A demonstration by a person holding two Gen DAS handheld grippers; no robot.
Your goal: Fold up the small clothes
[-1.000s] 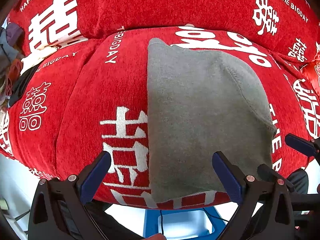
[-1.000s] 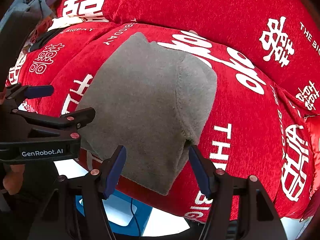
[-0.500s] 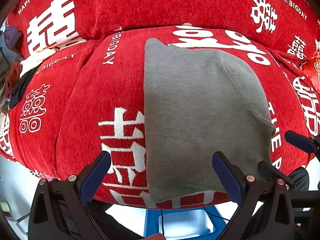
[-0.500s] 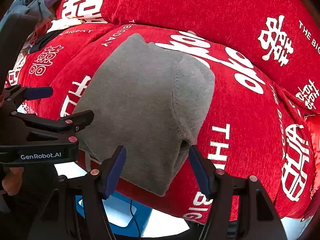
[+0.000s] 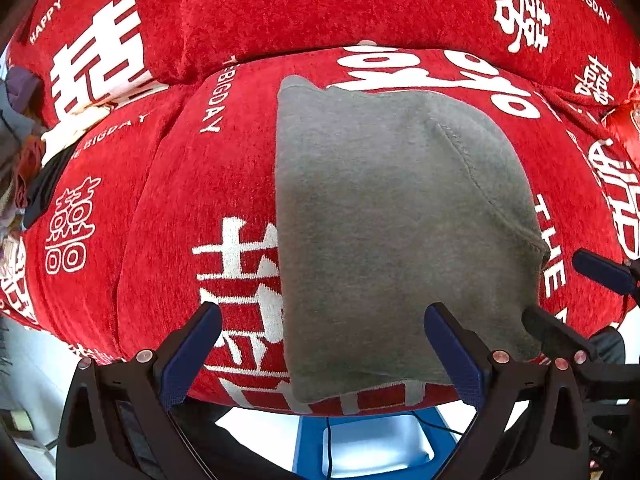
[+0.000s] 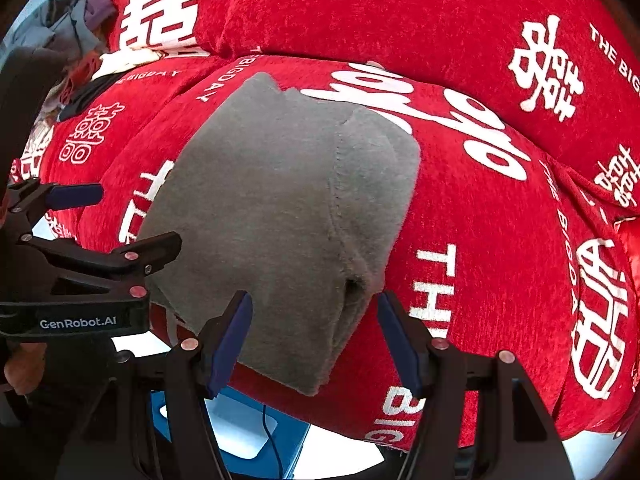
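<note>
A grey knit garment lies folded flat on a red sofa seat cushion; its near edge reaches the cushion's front. It also shows in the right wrist view, with a seam down its right part. My left gripper is open and empty, over the garment's near left corner. My right gripper is open and empty, over the garment's near right corner. The left gripper also shows at the left of the right wrist view. The right gripper's fingers show at the right edge of the left wrist view.
The red sofa back cushion with white lettering rises behind the seat. A pile of other clothes lies at the sofa's far left. A blue stool or bin stands on the floor below the cushion's front edge.
Both views have shifted slightly toward the garment. The garment has not moved, and both grippers stay open.
</note>
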